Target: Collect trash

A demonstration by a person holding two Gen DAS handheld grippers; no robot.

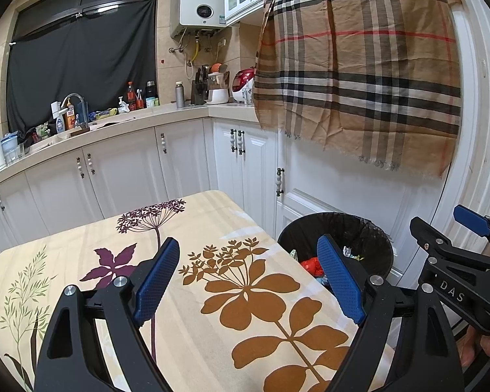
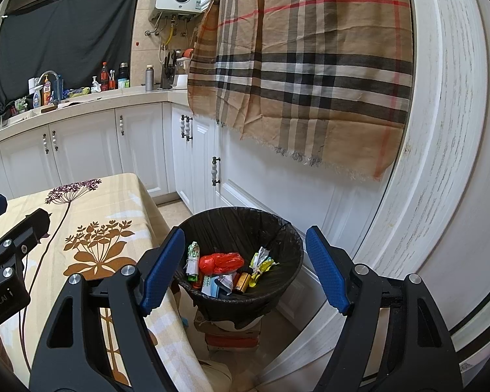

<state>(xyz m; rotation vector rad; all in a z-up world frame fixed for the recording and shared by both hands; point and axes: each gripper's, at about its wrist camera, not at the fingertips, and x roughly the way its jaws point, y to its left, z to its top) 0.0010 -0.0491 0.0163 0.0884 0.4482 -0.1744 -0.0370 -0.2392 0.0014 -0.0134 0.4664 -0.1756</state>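
A round bin with a black liner (image 2: 287, 238) stands beside the table, also in the left wrist view (image 1: 372, 228). It holds trash: a red plastic bag (image 2: 220, 261), a green-white wrapper (image 2: 192, 256), a yellow-green wrapper (image 2: 261, 263), a small brown bottle (image 2: 241, 281) and a white-blue packet (image 2: 212, 285). My right gripper (image 2: 245, 268) is open and empty, held above the bin. My left gripper (image 1: 248, 281) is open and empty above the table with the floral cloth (image 1: 212, 228), near its right edge. The right gripper shows at the right of the left wrist view (image 1: 467, 225).
A plaid cloth (image 2: 310, 65) hangs over the white cabinets behind the bin. The bin rests on stacked boxes (image 2: 232, 333). A white door frame (image 2: 441, 163) is at the right. The counter (image 1: 114, 124) holds bottles, a faucet and appliances.
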